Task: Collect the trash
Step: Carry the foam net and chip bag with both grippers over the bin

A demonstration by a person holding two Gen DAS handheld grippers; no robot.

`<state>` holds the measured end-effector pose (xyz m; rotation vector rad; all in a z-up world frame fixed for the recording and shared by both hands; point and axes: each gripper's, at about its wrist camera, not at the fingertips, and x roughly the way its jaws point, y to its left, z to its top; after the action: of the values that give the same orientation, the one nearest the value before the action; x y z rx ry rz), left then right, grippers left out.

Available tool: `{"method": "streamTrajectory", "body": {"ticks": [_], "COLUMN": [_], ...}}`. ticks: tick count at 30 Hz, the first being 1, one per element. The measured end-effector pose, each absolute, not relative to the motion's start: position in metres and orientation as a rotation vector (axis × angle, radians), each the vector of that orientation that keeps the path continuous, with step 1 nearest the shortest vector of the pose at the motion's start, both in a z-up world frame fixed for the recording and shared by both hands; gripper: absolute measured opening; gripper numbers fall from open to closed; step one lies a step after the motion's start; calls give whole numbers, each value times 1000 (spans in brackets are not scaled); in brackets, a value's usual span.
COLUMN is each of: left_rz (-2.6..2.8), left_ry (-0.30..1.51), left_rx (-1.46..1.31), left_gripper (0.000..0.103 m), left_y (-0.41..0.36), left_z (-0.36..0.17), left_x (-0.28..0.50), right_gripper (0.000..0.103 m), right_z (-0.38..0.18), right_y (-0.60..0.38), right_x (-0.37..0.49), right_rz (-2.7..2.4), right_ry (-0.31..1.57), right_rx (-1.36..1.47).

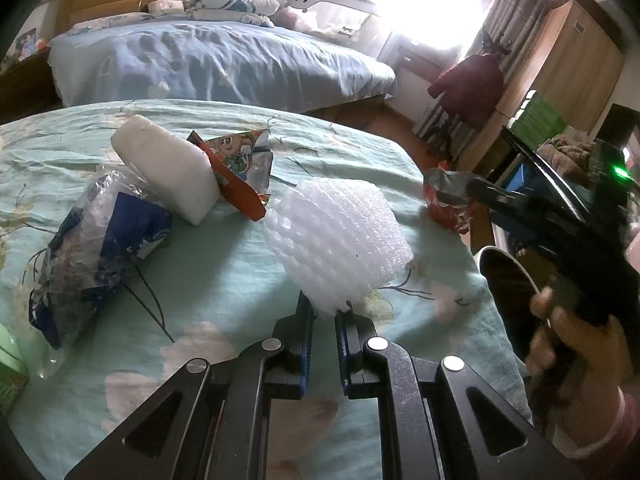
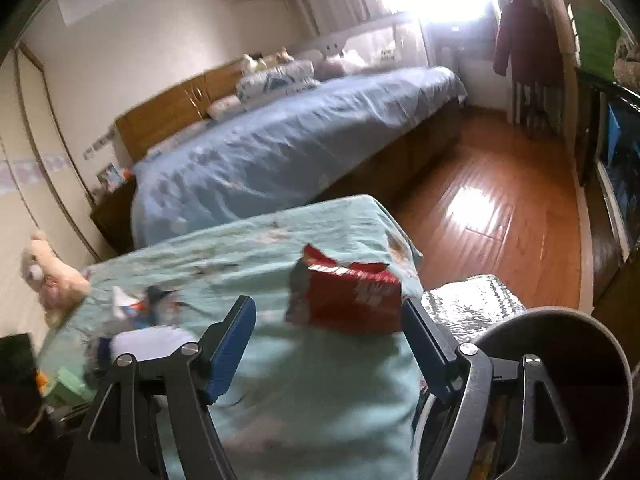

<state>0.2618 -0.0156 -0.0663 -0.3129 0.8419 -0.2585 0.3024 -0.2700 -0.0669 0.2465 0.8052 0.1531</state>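
Observation:
My left gripper [image 1: 324,314] is shut on the lower edge of a white foam net sleeve [image 1: 340,236], which stands on the teal tablecloth [image 1: 224,280]. My right gripper [image 2: 328,308] is open wide. A torn red snack packet [image 2: 352,296] sits between its fingers, close against the right-hand finger [image 2: 420,320]. In the left wrist view the right gripper [image 1: 476,190] reaches in from the right with that red and silver packet [image 1: 446,200] at its tip, beyond the table's edge. A dark round bin [image 2: 560,332] sits just below and to the right.
On the cloth lie a white foam block [image 1: 172,168], a cartoon-print snack wrapper [image 1: 236,164] and a blue and clear plastic bag [image 1: 100,240]. A green carton [image 1: 12,372] is at the left edge. A silver insulated bag [image 2: 472,308] stands by the bin. A blue bed [image 1: 220,60] is behind.

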Motion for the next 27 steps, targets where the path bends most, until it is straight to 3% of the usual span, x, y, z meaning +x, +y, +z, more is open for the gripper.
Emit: {"method": "streamTrajectory", "body": {"ticks": [4, 5, 7, 9, 27], "left_rz": [-259, -260, -261, -262, -358], "left_ry": [845, 845, 844, 842, 807], "left_rx": [-318, -316, -314, -314, -268], "left_gripper": [9, 9, 9, 9, 9], "left_y": [-15, -16, -16, -16, -50], "left_z": [-68, -68, -68, -68, -46], "left_x": [261, 261, 261, 261, 237], "right_gripper": [72, 59, 56, 45, 42], "right_z": [-88, -93, -94, -92, -68], "right_y": [-280, -282, -284, -285, -318], "right_x": [323, 324, 319, 313, 210], "right_rz": [144, 141, 132, 135, 170], "right_ry": [886, 901, 894, 890, 846], "right_rx": [305, 321, 337, 347, 453]}}
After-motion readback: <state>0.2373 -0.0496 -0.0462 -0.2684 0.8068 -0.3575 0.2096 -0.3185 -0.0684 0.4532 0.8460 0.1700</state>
